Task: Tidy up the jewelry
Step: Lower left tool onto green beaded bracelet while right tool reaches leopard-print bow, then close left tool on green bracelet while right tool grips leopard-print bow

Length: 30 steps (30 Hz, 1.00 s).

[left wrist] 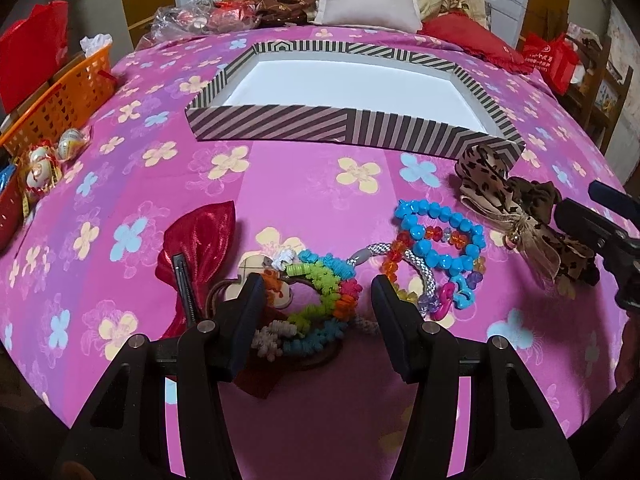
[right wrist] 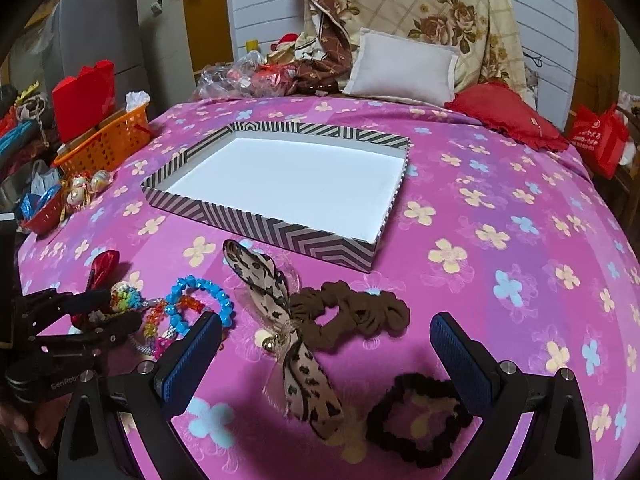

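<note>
A striped, white-lined box (left wrist: 320,120) (right wrist: 256,224) lies open on the pink flowered bedspread. In front of it lie a multicoloured coiled hair tie (left wrist: 320,300), a blue bead bracelet (left wrist: 440,232) (right wrist: 200,300), a red satin bow clip (left wrist: 192,256), a leopard bow with a bell (left wrist: 504,208) (right wrist: 280,320), a brown scrunchie (right wrist: 352,312) and a black scrunchie (right wrist: 416,420). My left gripper (left wrist: 318,292) is open, hovering just over the coiled hair tie. My right gripper (right wrist: 326,332) is open above the leopard bow and brown scrunchie, holding nothing.
An orange basket (left wrist: 60,104) (right wrist: 104,144), wrapped eggs (left wrist: 52,160) and a red bowl (right wrist: 44,212) sit at the left edge. A white pillow (right wrist: 404,68), a red cushion (right wrist: 508,116) and clutter lie behind the box. A red bag (right wrist: 600,140) hangs at right.
</note>
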### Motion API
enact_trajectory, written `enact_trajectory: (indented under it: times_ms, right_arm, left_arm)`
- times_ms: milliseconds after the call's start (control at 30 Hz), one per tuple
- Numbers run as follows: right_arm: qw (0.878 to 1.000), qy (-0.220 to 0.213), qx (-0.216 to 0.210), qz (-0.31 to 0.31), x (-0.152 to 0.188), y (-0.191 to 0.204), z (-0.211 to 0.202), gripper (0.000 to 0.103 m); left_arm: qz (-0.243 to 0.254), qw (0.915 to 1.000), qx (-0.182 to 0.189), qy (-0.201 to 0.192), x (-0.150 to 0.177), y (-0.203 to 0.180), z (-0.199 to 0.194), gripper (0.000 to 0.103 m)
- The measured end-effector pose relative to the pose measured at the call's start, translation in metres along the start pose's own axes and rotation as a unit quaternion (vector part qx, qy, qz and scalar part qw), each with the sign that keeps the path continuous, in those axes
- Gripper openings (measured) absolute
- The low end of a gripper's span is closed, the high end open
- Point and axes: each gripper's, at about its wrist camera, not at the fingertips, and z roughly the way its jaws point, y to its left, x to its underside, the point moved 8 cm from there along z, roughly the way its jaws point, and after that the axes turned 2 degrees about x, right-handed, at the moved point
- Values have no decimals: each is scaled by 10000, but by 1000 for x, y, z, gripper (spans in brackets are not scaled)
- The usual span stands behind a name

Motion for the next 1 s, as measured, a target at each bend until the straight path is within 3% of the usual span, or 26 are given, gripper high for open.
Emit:
enact_trajectory:
  times_ms: [367, 400, 467, 567, 667, 733, 800, 1000]
  right_arm:
    - [9997, 225, 15, -115, -7, 6, 31, 103]
    - [9997, 256, -17, -62, -6, 5, 34, 103]
    - [9994, 323, -90, 86, -4, 2, 40, 97]
    - [9985, 468, -191, 194, 2, 0, 47, 83]
    - [9988, 460, -90, 136, 4, -1, 49, 68]
    - [9990, 411, -120, 95, 4, 0, 47, 48]
    - [9988, 404, -273, 106, 3, 2, 47, 37]
    - [9981, 334, -506, 112, 1, 9, 38, 19]
  left_arm:
    - [8, 9999, 99, -59, -2, 2, 1, 54]
    - [27, 9999, 98, -73, -2, 1, 1, 53]
    - [79, 9999, 58, -112, -3, 1, 1, 41]
    - [115, 9998, 80, -146, -3, 0, 0, 22]
    - [3, 9996, 206, -183, -4, 2, -1, 17]
    - [-70, 9994, 252, -219, -5, 4, -3, 14]
    - [-88, 9992, 297, -264, -8, 7, -6, 7]
    - [-65, 9978, 509, -411, -13, 9, -23, 4]
